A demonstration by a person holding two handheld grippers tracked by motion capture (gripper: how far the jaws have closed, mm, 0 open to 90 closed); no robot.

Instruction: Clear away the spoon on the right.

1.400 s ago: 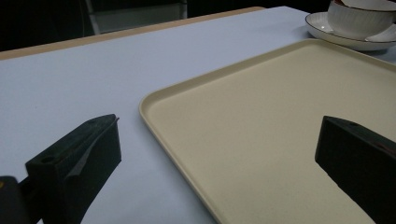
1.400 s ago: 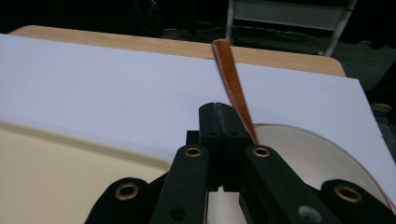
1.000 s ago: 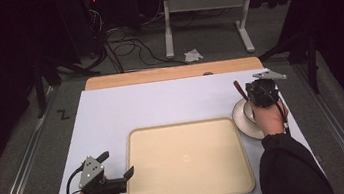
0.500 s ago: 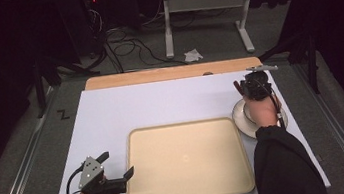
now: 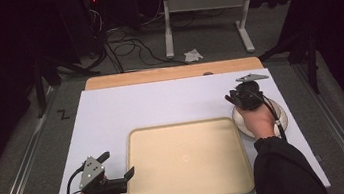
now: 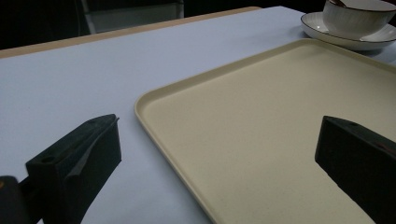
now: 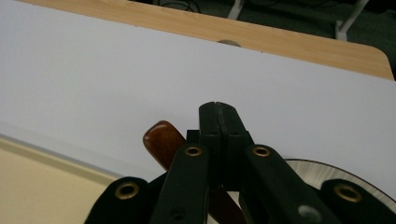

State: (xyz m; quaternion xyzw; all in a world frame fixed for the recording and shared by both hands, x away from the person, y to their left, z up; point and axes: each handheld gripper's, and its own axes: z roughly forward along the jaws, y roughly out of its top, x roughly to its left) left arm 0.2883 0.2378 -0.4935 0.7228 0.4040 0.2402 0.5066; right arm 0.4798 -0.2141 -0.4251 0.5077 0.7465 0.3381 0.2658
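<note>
A beige tray (image 5: 186, 160) lies in the middle of the white table. My left gripper (image 5: 120, 177) rests at the tray's front left corner and is open, one jaw over the tray (image 6: 261, 135) and one over the table. At the right, a white cup (image 6: 355, 14) stands on a saucer (image 5: 280, 119). My right gripper (image 5: 234, 96) hovers over the saucer's far left side, jaws pressed together (image 7: 217, 109). A brown wooden spoon handle (image 7: 161, 140) slants out from under these jaws to the left. I cannot tell whether they touch it.
A wooden strip (image 5: 172, 73) with a small round hole (image 7: 229, 43) runs along the table's far edge. Beyond it are cables and a metal stand (image 5: 205, 17) on the floor. White table surface lies between the tray and the far edge.
My right gripper has shifted a little to the left over the saucer. The left gripper and the tray have not moved.
</note>
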